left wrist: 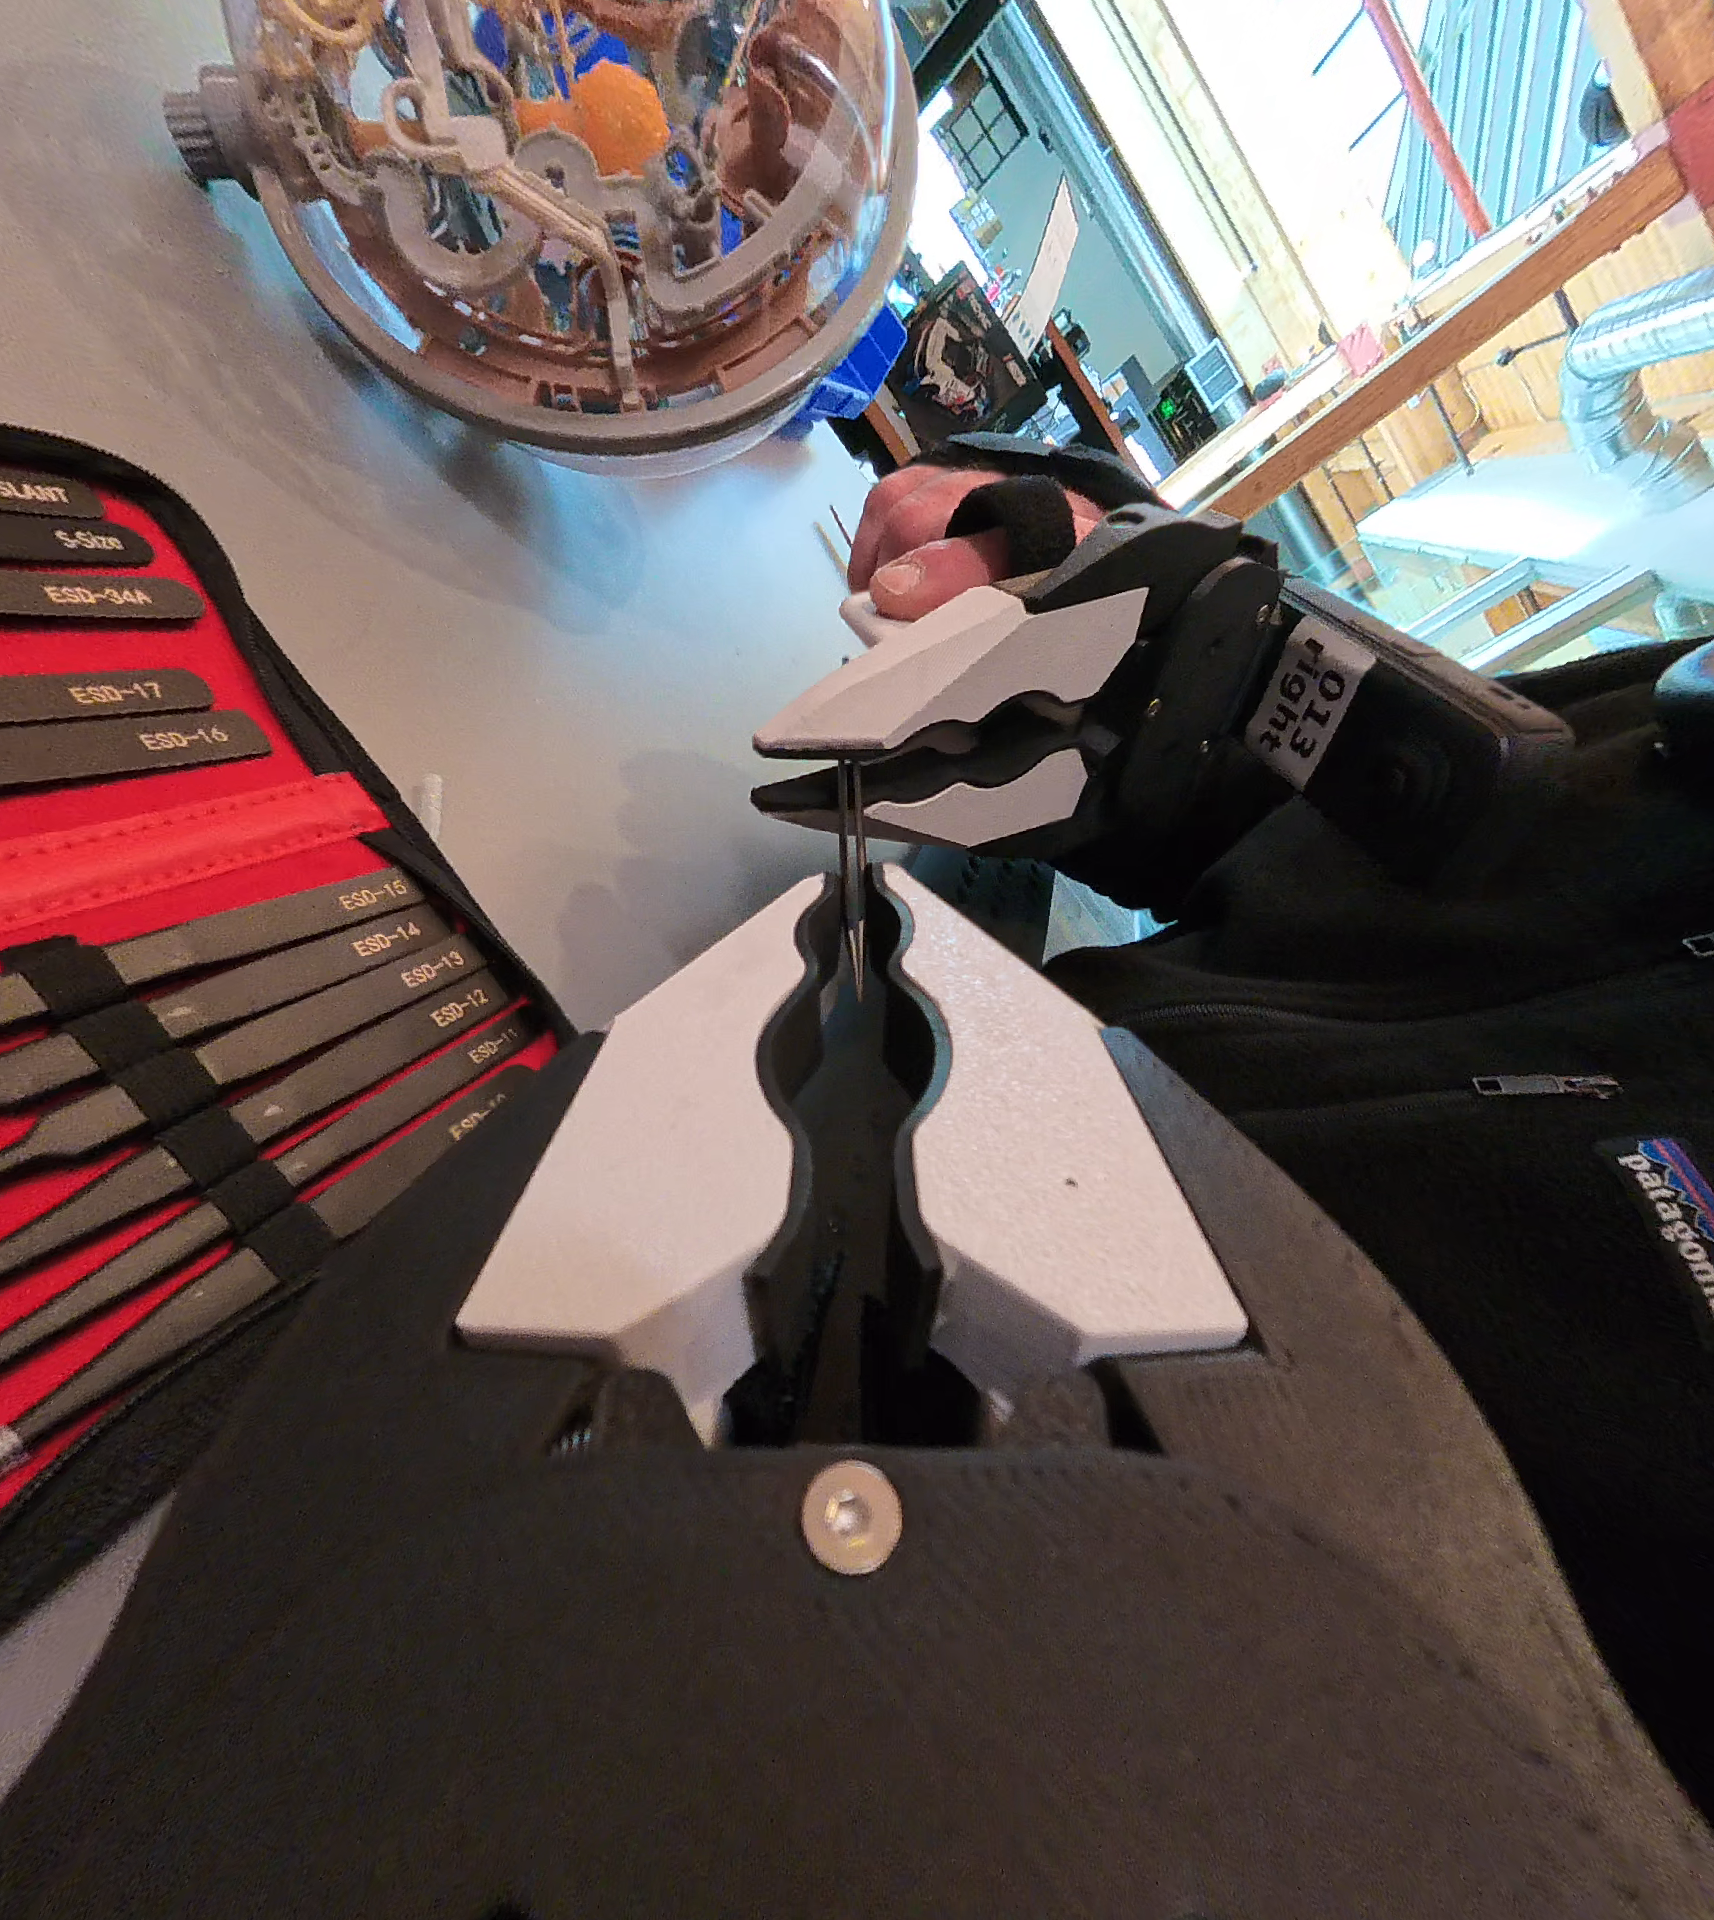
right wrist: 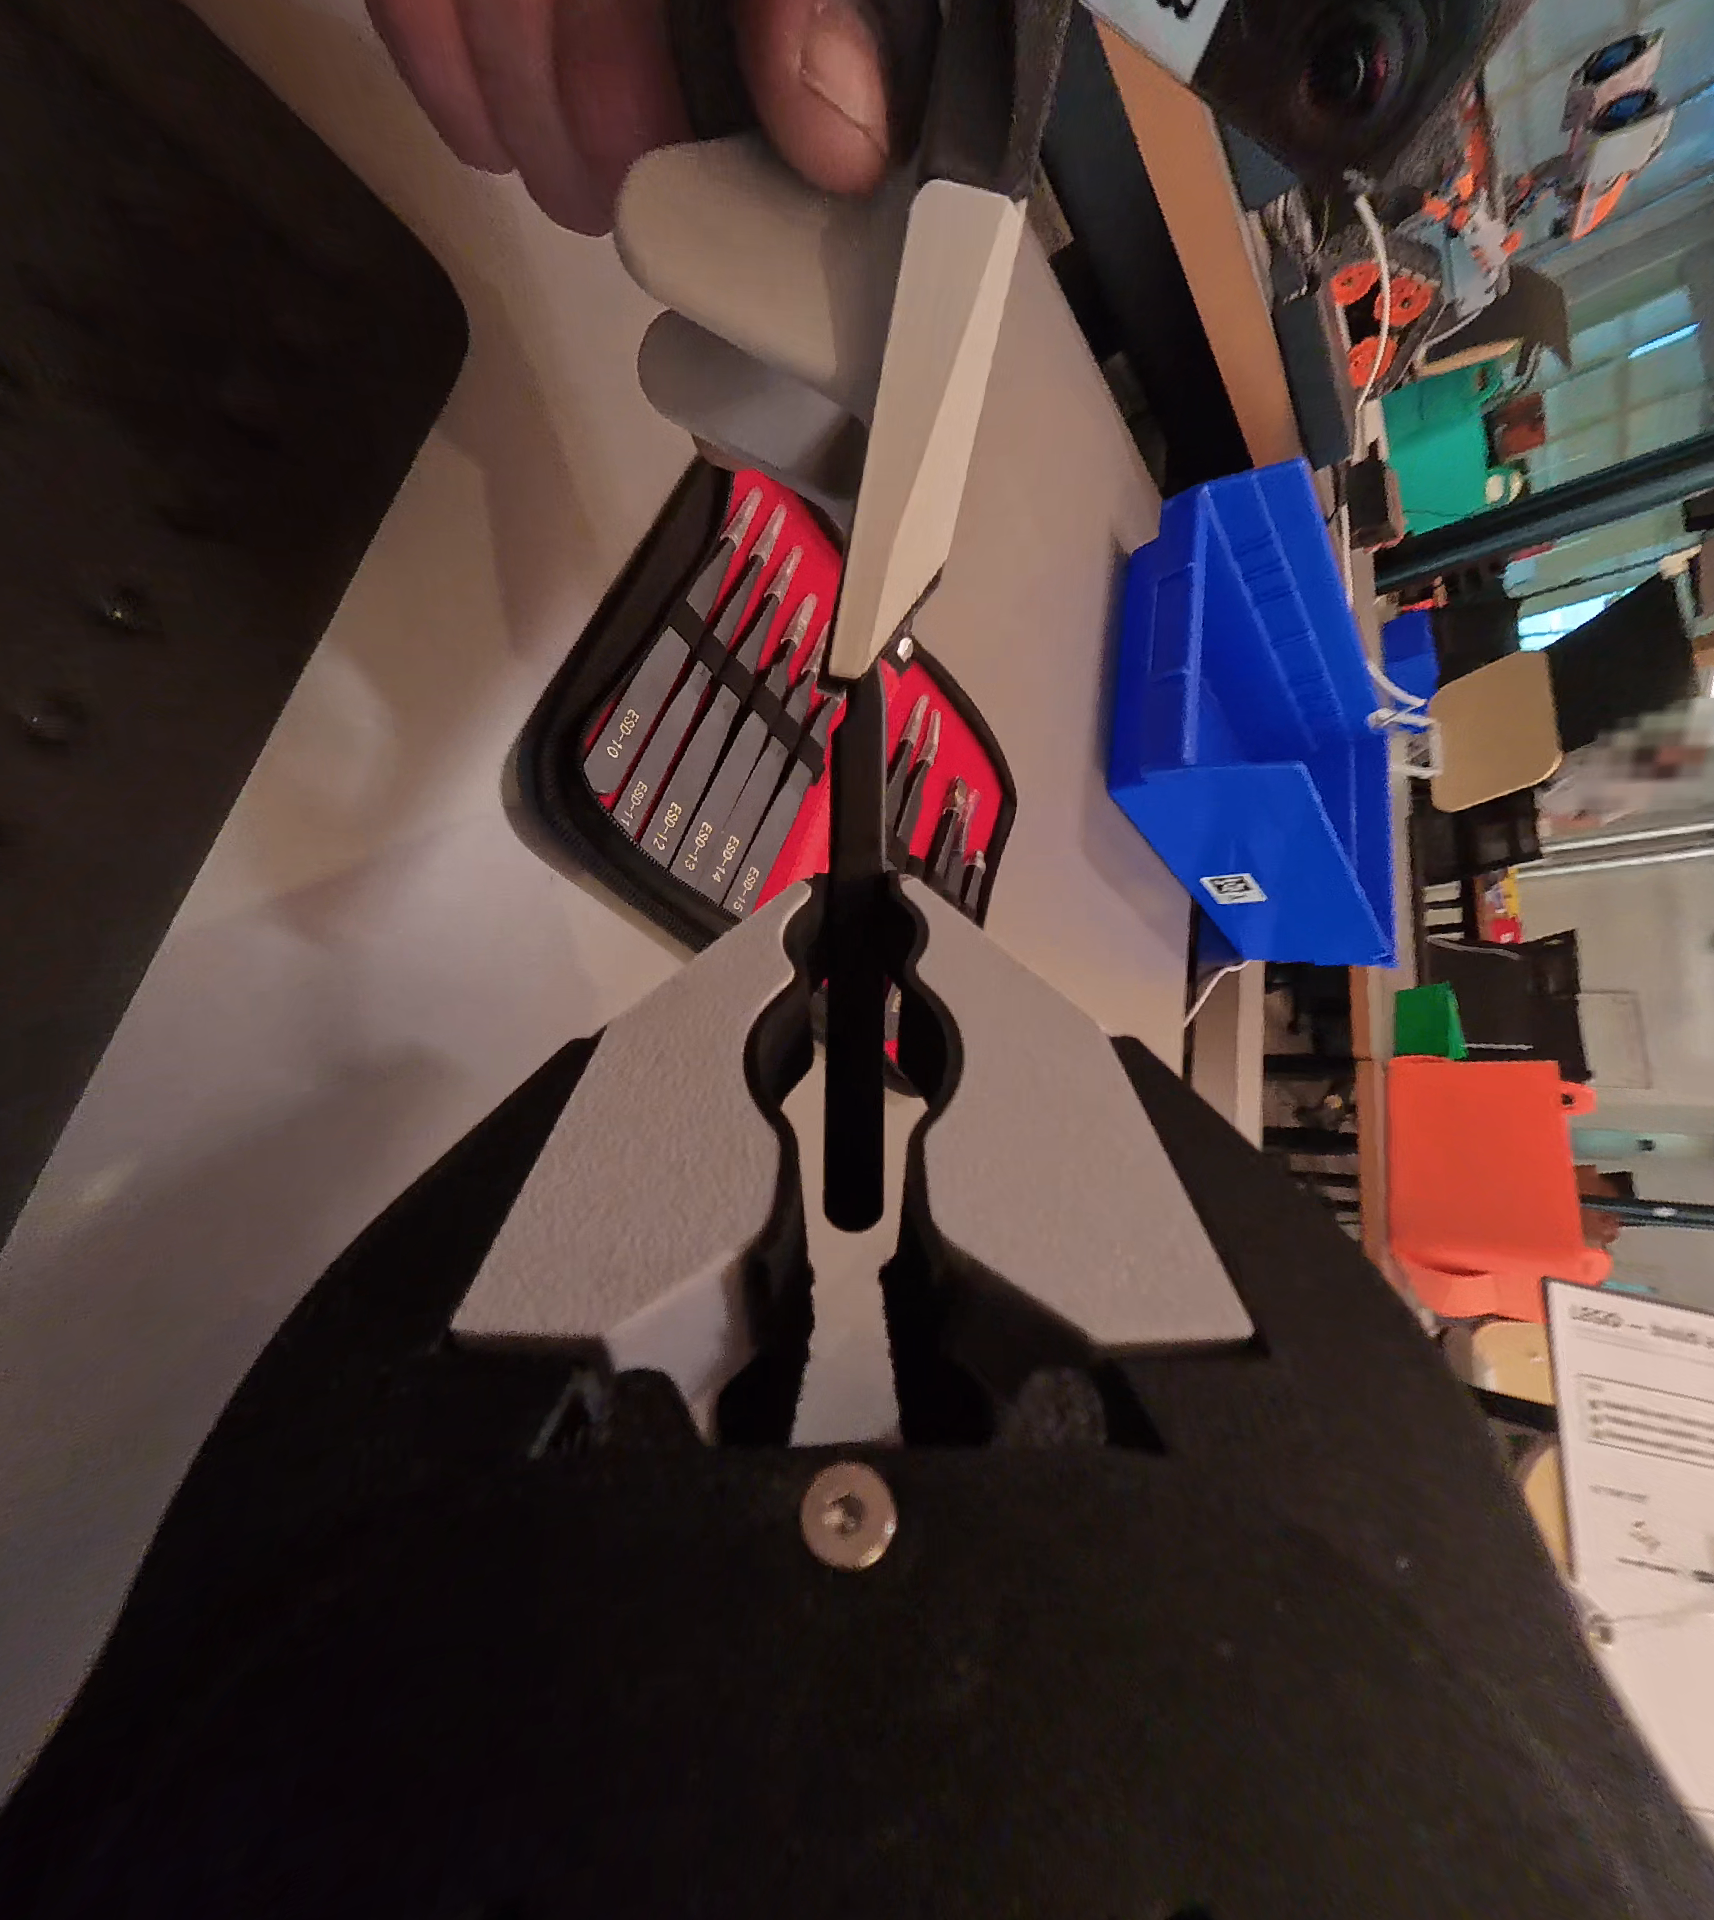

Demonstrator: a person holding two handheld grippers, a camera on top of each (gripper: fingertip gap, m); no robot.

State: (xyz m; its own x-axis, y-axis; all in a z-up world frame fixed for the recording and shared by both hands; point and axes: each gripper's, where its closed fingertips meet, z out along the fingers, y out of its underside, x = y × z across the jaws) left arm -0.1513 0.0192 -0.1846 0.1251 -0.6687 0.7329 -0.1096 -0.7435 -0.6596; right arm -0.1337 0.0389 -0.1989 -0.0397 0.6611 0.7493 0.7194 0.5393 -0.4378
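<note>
1. The black tweezers (right wrist: 853,1091) hang above the bench (left wrist: 520,623), clamped crosswise in the right tongs (right wrist: 853,914).
2. Their pointed end sits in the narrow gap of the left tongs (left wrist: 853,894); I cannot tell if these pinch it.
3. Being slim and smooth, the tweezers would probably pivot under a light grip.
4. The open red-lined case (left wrist: 209,810) holds rows of dark tweezers (left wrist: 209,1039) under elastic straps.
5. The blue bin (right wrist: 1248,727) lies tipped, its contents hidden.

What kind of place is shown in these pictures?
Probably a workshop or maker lab: an open red-lined zip case of black tweezers on a grey table, a blue plastic storage bin, and silver ribbed ducting behind.
</note>
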